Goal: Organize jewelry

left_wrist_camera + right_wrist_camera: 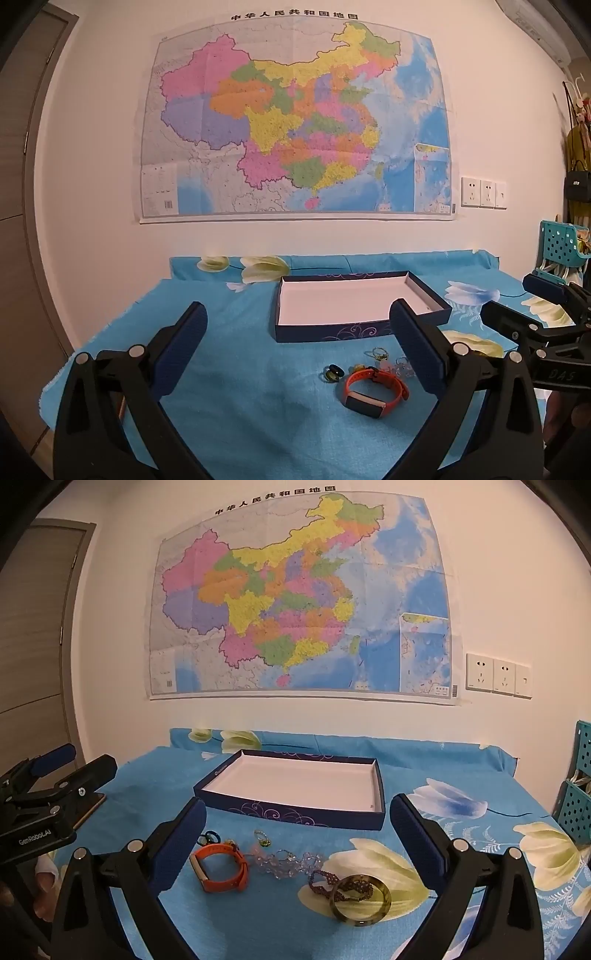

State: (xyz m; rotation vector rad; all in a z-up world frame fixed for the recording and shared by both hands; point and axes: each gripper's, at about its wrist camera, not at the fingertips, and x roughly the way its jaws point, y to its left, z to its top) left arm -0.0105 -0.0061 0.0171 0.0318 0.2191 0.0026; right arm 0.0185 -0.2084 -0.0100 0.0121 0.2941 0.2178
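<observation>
A shallow dark blue box with a white inside lies empty on the blue flowered cloth. In front of it sit an orange watch, small rings, a clear bead bracelet, a dark bead bracelet and a brown-green bangle. My left gripper stands open above the cloth, the watch below between its fingers, untouched. My right gripper is open too, hovering over the jewelry with nothing held.
The table stands against a white wall with a large map. A teal perforated rack stands at the right edge. A door is at the left. A hand shows low left in the right wrist view.
</observation>
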